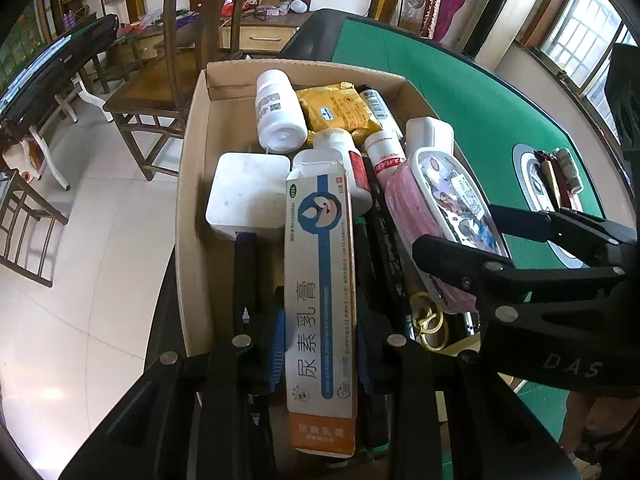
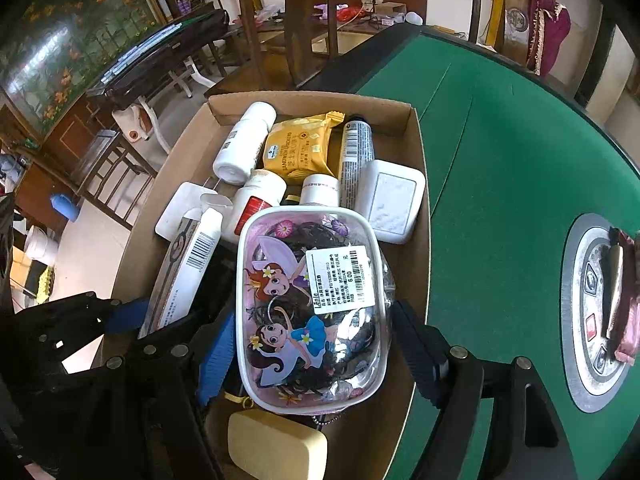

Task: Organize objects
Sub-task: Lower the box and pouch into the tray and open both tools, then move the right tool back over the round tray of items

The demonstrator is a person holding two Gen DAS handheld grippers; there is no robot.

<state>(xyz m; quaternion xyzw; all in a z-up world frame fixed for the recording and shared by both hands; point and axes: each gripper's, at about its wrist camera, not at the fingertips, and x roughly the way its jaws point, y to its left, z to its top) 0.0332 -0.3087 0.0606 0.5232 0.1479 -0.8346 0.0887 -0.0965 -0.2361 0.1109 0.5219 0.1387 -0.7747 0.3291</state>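
A cardboard box (image 1: 191,168) (image 2: 312,100) full of small items stands at the left edge of the green table (image 2: 500,152). My left gripper (image 1: 320,320) is shut on a long white, blue and orange ointment carton (image 1: 320,280) (image 2: 182,272), which points up over the box's near end. My right gripper (image 2: 313,314) is shut on a pink pouch with cartoon fairies (image 2: 308,312) (image 1: 436,200), one pad on each long side. The pouch rests on the items at the box's right side. The right gripper's fingers (image 1: 448,250) also show in the left wrist view.
The box holds white bottles (image 1: 278,114), a yellow snack packet (image 2: 298,146), white square cases (image 1: 248,194) (image 2: 390,200), gold scissors handles (image 1: 430,324) and a yellow block (image 2: 276,444). A round metal panel (image 2: 580,320) with small items lies mid-table. Wooden chairs (image 1: 148,92) stand beyond the edge.
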